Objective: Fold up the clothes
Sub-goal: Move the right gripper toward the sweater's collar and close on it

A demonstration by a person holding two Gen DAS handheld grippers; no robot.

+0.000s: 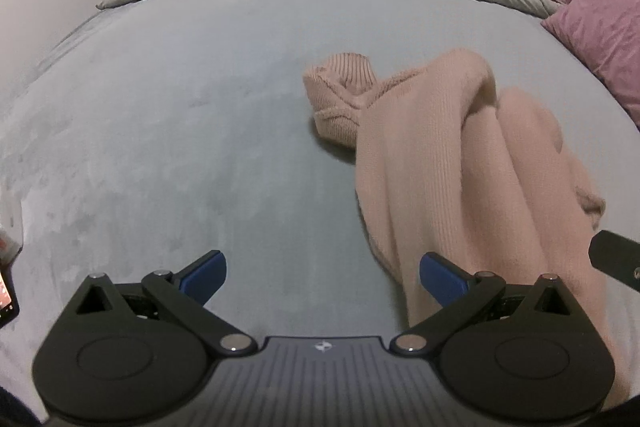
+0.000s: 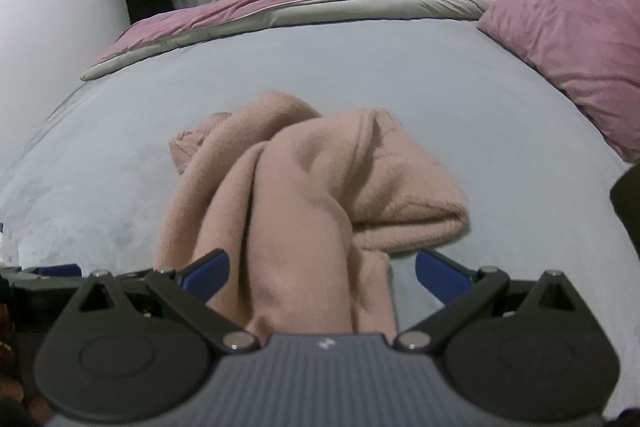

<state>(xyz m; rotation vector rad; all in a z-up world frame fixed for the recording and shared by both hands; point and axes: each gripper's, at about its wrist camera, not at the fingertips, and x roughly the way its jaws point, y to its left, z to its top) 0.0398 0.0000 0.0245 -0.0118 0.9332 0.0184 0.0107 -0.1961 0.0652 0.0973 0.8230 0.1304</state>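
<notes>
One garment on record: a pale pink ribbed knit sweater, lying bunched on the grey-blue velvety bedspread, ridged lengthwise, a ribbed cuff or collar poking out at its far left end. We see no flat, squared fold, so by our judgement the folding remains to be done, or redone. Our left gripper is spread wide over bare bedspread, its right finger at the sweater's edge, holding nothing. Our right gripper is likewise spread, with the sweater's near end running between its blue pads; whether they touch the cloth we cannot tell. A mauve pillow lies well apart.
</notes>
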